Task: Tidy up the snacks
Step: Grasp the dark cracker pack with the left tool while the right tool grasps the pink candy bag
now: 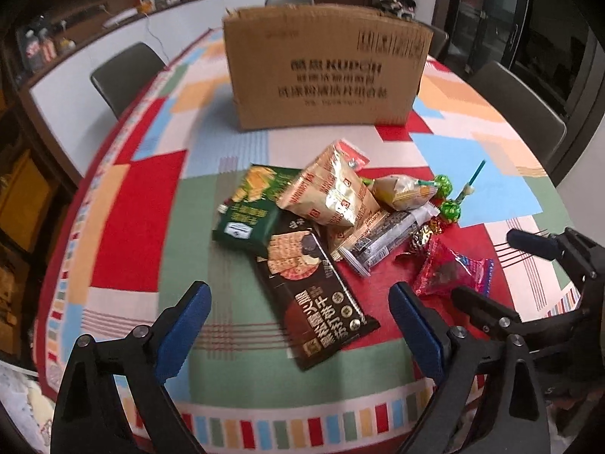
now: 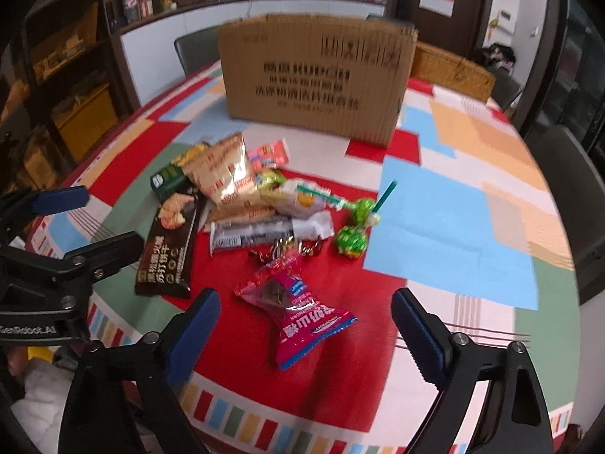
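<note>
Right wrist: pink packet (image 2: 298,308) between fingers (image 2: 196,321).

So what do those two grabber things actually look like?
Both look alike: the left gripper and right gripper have matte black plastic arms with silver pivot screws, and fingers faced with blue ribbed pads. White "GenRobot.AI" lettering marks the left one's body.

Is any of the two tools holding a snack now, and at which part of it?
Nothing is held. The left tool and the right tool are both open above the table, touching no packet.
</note>
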Motion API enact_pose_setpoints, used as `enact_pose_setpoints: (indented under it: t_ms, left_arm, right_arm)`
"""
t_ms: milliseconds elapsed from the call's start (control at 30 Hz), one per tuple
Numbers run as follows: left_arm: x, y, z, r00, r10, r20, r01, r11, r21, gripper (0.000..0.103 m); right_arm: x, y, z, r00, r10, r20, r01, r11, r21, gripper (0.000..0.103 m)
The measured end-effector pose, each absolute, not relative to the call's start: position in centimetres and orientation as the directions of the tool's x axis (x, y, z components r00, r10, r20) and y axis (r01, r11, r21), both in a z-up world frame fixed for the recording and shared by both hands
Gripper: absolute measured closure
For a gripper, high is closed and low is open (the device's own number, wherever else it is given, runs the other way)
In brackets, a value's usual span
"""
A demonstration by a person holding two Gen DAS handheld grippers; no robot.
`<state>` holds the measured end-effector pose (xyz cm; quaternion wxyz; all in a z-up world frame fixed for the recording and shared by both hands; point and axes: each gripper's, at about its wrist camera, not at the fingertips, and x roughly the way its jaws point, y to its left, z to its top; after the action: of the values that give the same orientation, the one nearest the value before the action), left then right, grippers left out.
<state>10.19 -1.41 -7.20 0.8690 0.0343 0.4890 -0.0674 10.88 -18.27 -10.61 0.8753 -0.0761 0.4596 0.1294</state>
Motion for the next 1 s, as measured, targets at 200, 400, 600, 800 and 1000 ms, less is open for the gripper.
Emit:
enact_pose_setpoints:
  t_ms: [200, 400, 600, 800, 1000]
  left_arm:
    - [11.9, -2.0, -9.1, 0.455, -0.101, -0.885, 0.156, 0.987, -0.032, 0.016]
    - [13.0, -1.9, -10.4, 0.437, -0.103, -0.894, 0.140, 0.989, -0.045, 0.022]
    - [13.8, -1.9, -11.2, 0.426, -0.098, -0.899, 0.131, 0.990, -0.045, 0.033]
    - [14.1, -1.3, -11.9, 0.411, -0.108, -0.905, 0.111, 0.992, -0.068, 0.035]
    - [14.0, -1.2, -11.9, 0.425, -0.109, -0.899, 0.114, 0.991, -0.067, 0.041]
  right_arm:
    - [12.4, -18.6, -13.1, 0.454, 0.178, -0.873, -0.301, 0.953, 0.038, 0.022]
    - [13.0, -18.2, -14.3, 0.423, 0.178, -0.888, -0.314, 0.949, 0.040, 0.032]
    - [13.4, -17.8, -14.3, 0.427, 0.181, -0.886, -0.319, 0.947, 0.039, 0.044]
    - [14.2, -17.1, -14.4, 0.423, 0.195, -0.885, -0.325, 0.944, 0.053, 0.052]
    - [14.4, -16.5, -14.4, 0.425, 0.195, -0.884, -0.324, 0.945, 0.052, 0.060]
